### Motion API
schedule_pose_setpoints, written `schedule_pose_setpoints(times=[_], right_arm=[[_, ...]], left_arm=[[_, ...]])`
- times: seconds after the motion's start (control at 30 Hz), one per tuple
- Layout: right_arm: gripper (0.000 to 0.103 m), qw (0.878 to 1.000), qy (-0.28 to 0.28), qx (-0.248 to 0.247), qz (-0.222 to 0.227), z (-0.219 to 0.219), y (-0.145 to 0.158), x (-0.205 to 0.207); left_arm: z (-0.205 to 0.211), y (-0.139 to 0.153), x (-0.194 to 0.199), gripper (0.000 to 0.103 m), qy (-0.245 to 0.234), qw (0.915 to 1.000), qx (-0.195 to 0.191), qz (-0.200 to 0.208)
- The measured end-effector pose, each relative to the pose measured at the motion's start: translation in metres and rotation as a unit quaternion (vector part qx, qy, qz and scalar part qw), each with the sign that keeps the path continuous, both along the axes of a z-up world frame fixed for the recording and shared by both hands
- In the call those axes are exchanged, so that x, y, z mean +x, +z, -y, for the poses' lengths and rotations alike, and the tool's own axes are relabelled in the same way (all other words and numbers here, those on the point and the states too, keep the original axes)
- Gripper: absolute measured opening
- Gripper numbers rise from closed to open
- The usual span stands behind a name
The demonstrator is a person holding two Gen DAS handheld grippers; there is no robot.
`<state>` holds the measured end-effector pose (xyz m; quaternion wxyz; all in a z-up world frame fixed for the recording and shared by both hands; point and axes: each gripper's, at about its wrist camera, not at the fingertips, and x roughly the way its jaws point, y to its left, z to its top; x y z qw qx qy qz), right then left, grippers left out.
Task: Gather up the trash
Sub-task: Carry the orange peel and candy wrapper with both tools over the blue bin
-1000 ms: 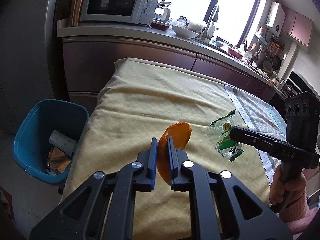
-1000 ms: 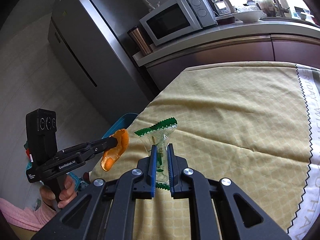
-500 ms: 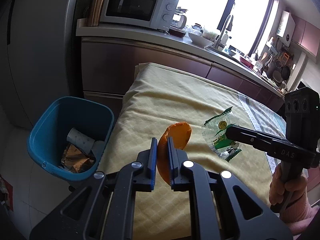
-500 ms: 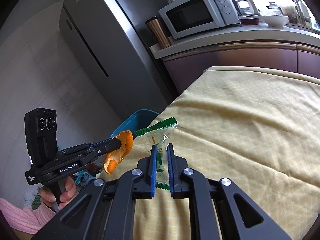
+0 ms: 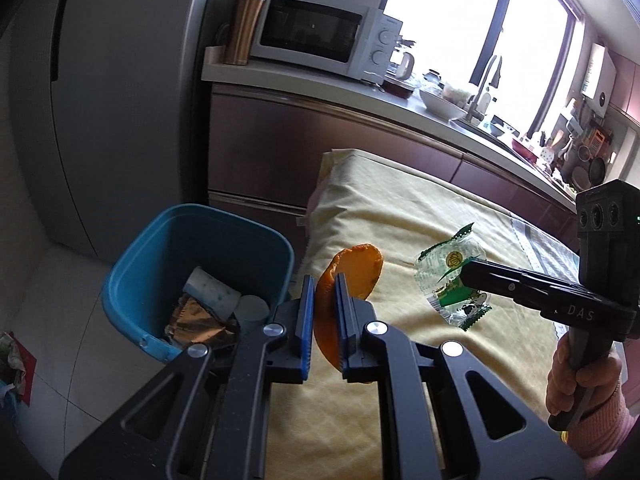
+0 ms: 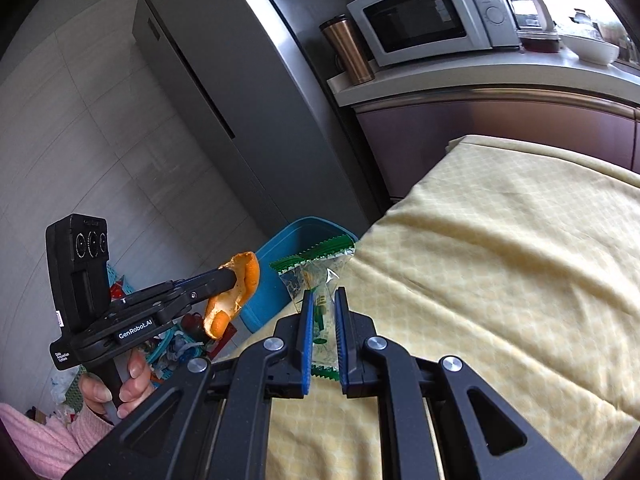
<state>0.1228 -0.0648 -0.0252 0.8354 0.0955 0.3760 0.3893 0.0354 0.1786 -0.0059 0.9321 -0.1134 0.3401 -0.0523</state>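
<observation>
My left gripper (image 5: 322, 282) is shut on a piece of orange peel (image 5: 352, 276), held in the air near the left edge of the yellow-clothed table (image 5: 400, 216). Just left of it on the floor stands a blue bin (image 5: 160, 248) holding paper cups and a foil wrapper. My right gripper (image 6: 322, 294) is shut on a clear snack wrapper with green edges (image 6: 316, 264), held above the table edge; the bin (image 6: 296, 236) shows beyond it. Each view shows the other tool: the right gripper (image 5: 466, 270) with the wrapper (image 5: 448, 268), the left gripper (image 6: 230, 278) with the peel (image 6: 236, 296).
A tall steel fridge (image 5: 100, 100) stands behind the bin. The counter (image 5: 320, 80) carries a white microwave (image 5: 320, 32), a copper tumbler (image 5: 244, 28) and bowls near the sink. Loose clutter (image 6: 176, 344) lies on the floor at the left. A hand in a pink sleeve (image 5: 580, 384) grips the right tool.
Both grippers have moved left toward the table's left edge, each still holding its piece. The blue bin has come nearer in both views.
</observation>
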Motion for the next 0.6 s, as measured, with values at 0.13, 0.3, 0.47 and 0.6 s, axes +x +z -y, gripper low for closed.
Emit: schedule_pose_setpoints(times=[0.13, 0.3, 0.47, 0.6], right_arm=[[0.009, 1.000, 0.012, -0.003, 0.001, -0.011, 0.000, 0.004], [0.009, 1.000, 0.023, -0.013, 0.006, -0.028, 0.002, 0.010], [0.009, 0.999, 0.036, -0.022, 0.010, -0.047, 0.003, 0.014], [0.009, 0.998, 0.046, -0.030, 0.010, -0.063, 0.002, 0.019]], left_arm=[[-0.012, 0.000, 0.002, 0.010, 0.013, 0.9999, 0.003, 0.001], [-0.023, 0.001, 0.004, 0.010, 0.026, 0.9996, 0.004, 0.004], [-0.031, -0.001, 0.006, 0.010, 0.037, 0.9993, 0.009, 0.004], [-0.039, -0.002, 0.008, 0.010, 0.046, 0.9989, 0.011, 0.002]])
